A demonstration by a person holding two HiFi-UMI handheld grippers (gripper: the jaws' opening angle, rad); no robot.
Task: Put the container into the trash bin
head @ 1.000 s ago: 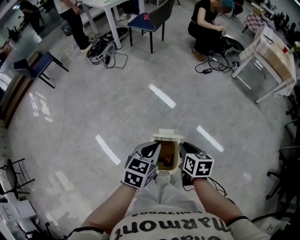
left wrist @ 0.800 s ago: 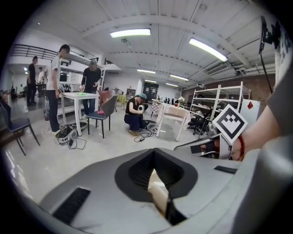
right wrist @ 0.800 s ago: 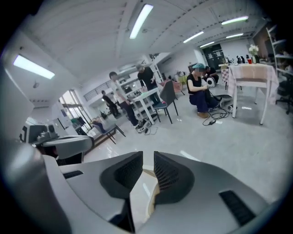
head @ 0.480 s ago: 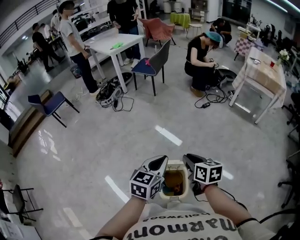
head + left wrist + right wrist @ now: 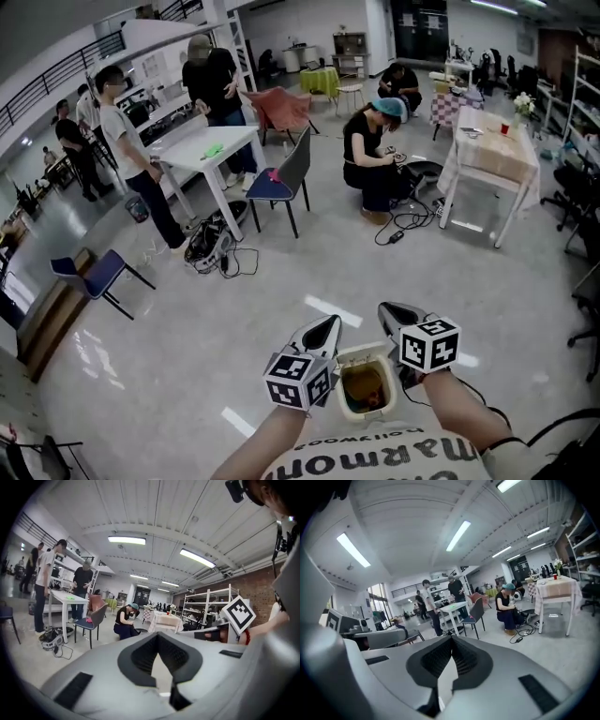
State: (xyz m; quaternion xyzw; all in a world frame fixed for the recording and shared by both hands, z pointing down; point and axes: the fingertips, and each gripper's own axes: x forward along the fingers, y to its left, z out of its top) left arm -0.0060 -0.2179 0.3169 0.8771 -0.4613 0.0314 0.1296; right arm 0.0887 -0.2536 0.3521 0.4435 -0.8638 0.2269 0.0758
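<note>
With both held low over the glossy grey floor, left gripper and right gripper are clenched on nothing, ribbed black pads meeting at the tips. The cream boxy trash bin stands between them, top open, brownish stuff inside. Can't pick out the container there.

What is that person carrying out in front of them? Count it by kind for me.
Grippers: 2 (left gripper, right gripper)
Containers: 1 (open cream container, carried between the two grippers)
Total: 3
</note>
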